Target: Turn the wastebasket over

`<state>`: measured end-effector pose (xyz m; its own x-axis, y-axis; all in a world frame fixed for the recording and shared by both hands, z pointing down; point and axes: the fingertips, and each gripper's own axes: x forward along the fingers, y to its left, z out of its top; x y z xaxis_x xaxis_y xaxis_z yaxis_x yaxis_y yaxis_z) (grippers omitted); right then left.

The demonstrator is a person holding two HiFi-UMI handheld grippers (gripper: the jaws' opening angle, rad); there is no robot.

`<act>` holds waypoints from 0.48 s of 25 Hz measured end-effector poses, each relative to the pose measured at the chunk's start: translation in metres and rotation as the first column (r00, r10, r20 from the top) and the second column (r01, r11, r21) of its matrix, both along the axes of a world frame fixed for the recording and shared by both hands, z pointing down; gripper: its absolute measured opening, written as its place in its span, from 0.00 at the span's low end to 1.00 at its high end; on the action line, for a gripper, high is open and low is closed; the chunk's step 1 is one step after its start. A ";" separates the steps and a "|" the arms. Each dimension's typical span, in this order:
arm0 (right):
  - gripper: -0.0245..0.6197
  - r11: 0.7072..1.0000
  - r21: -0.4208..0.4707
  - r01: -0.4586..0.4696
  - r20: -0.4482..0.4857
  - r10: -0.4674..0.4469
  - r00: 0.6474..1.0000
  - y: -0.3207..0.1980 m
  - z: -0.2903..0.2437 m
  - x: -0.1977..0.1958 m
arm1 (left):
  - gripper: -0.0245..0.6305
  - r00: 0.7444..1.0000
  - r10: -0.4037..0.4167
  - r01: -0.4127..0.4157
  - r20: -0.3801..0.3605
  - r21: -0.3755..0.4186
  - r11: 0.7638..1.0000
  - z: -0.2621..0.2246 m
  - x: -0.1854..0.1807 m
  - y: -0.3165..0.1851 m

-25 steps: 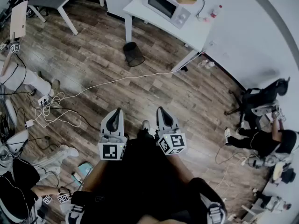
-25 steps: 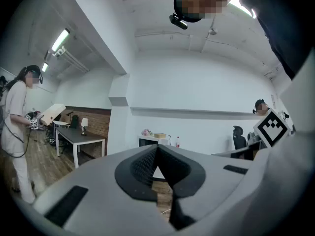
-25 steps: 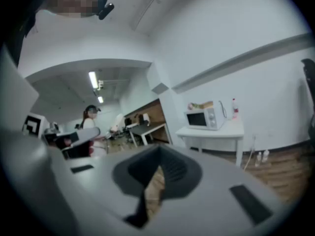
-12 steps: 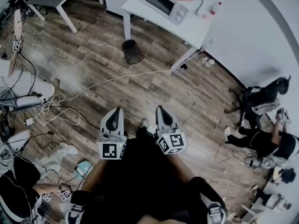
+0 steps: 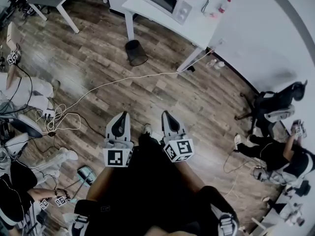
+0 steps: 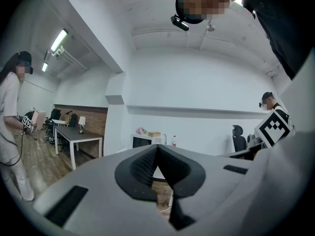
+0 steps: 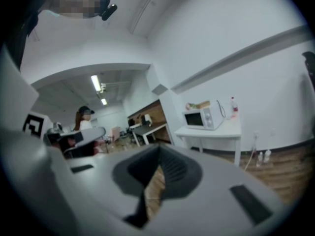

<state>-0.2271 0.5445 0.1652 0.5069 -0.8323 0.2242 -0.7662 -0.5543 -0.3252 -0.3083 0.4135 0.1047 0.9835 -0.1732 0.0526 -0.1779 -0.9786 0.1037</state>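
Standing well short of the wastebasket (image 5: pixel 136 52) with left gripper (image 5: pixel 122 116) and right gripper (image 5: pixel 165 114) both closed on nothing, we could trip on the cable (image 5: pixel 106 85) crossing the floor (image 5: pixel 206 102) between.

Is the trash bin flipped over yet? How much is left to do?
Done: nothing yet. The wastebasket stands on the floor beside the white table, with nothing touching it.
In hand: nothing. The left claw and right claw are both shut, empty, and far from the bin.
Left: get over to it, grab it and turn it over.
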 end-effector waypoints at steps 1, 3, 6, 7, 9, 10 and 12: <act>0.09 1.000 0.001 0.007 0.002 -0.007 1.000 0.004 0.001 0.003 | 0.09 1.000 -0.002 0.002 -0.001 0.001 1.000 0.000 0.004 0.006; 0.09 1.000 0.002 0.017 0.002 -0.017 1.000 0.012 0.004 0.009 | 0.09 1.000 -0.005 0.005 -0.003 0.014 1.000 0.000 0.009 0.017; 0.09 1.000 0.003 0.021 0.002 -0.021 1.000 0.020 0.011 0.020 | 0.09 1.000 -0.007 0.006 0.008 0.030 1.000 0.002 0.016 0.027; 0.09 1.000 0.002 0.021 0.006 -0.021 1.000 0.022 0.013 0.022 | 0.09 1.000 -0.005 0.004 0.009 0.034 0.999 0.002 0.017 0.030; 0.09 1.000 0.001 0.020 0.012 -0.020 1.000 0.026 0.016 0.025 | 0.09 1.000 0.002 -0.003 0.020 0.038 0.999 0.004 0.021 0.034; 0.09 1.000 0.002 0.019 0.012 -0.019 1.000 0.027 0.017 0.027 | 0.09 1.000 0.007 -0.008 0.026 0.039 0.999 0.006 0.024 0.036; 0.09 1.000 0.004 0.015 0.009 -0.015 1.000 0.028 0.018 0.032 | 0.09 0.999 0.019 -0.020 0.034 0.046 0.999 0.010 0.030 0.039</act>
<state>-0.1946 0.5720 0.1832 0.4925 -0.8406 0.2256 -0.7713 -0.5416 -0.3344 -0.2779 0.4528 0.1142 0.9845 -0.1569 0.0780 -0.1612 -0.9855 0.0529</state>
